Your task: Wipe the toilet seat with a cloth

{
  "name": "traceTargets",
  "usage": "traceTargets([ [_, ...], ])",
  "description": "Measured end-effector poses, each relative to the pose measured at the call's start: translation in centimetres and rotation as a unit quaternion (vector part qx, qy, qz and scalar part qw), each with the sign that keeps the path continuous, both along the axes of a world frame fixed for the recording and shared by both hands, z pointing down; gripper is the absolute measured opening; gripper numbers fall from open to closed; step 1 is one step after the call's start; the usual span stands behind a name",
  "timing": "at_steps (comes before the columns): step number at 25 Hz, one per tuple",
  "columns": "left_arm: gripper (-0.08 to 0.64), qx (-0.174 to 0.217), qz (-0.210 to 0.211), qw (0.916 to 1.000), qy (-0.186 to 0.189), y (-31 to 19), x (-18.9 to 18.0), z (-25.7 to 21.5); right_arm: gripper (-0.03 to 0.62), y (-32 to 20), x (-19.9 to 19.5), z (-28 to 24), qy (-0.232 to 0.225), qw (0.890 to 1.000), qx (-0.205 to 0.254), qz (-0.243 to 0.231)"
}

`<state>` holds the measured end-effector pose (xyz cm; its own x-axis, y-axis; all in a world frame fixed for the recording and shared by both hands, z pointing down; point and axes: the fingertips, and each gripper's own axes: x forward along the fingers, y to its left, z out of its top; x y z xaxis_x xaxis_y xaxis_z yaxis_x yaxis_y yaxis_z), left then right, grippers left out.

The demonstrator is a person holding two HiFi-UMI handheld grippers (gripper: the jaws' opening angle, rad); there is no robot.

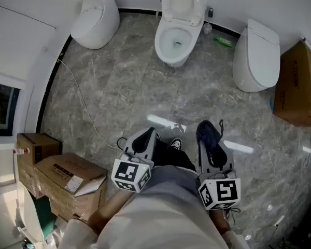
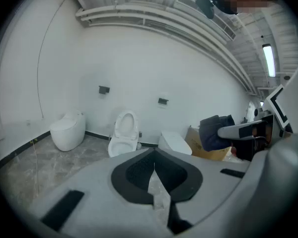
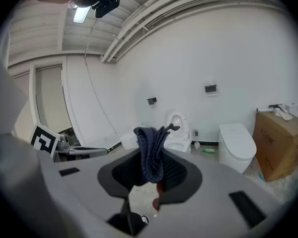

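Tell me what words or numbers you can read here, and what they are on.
No words or numbers can be read.
White label on the brown cardboard box at lower left: too small to read.
Print on the big brown cardboard box at right: too blurred.
Black-and-white marker cubes: square patterns, no words.

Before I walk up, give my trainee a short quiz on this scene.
1. True or false: the left gripper holds the cloth.
2. Which toilet has its lid up? A left, B middle, C right.
3. Fill in: the green bottle lies between the middle toilet and the ____ toilet.

Key:
1. False. The left jaws are shut on nothing, and the right gripper holds the cloth.
2. B.
3. Right: it lies beside the right toilet.
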<state>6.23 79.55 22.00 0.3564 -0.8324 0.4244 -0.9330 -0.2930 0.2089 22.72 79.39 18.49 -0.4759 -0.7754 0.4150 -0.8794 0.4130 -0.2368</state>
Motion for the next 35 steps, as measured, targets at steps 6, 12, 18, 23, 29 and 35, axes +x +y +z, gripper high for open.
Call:
traceTargets([
  [6, 0.009, -0.003, -0.01, 0.9999, 0.001, -0.4, -1.3, 0.5, 0.091, -1.0, -1.6, 0.5, 0.003, 1.0, -0.001, -0.013],
  [12, 0.009, -0.006, -0.014, 0.9998, 0.015, -3.1, -3.0, 1.4, 0.092, -3.5, -3.7, 0.2, -0.028, 0.999, -0.013, -0.028],
  [18, 0.009, -0.007, 0.002, 0.9995, 0.03, -8.4, -5.5, 1.3, 0.097, -8.2, -6.7, -0.4, -0.008, 0.999, -0.014, -0.032],
  [23, 0.009, -0.001, 0.01, 0.9993, 0.037, -14.2, -7.9, 0.4, 0.098, -13.6, -9.7, -1.4, 0.001, 0.999, -0.01, -0.037],
  [29, 0.009, 0.02, 0.026, 0.9985, 0.044, -20.5, -11.6, -1.9, 0.098, -19.2, -13.8, -3.5, 0.004, 0.999, 0.008, -0.031],
  [35, 0.009, 0.037, 0.035, 0.9974, 0.051, -25.2, -15.2, -3.1, 0.098, -22.9, -17.6, -3.8, 0.007, 1.0, 0.013, -0.022],
])
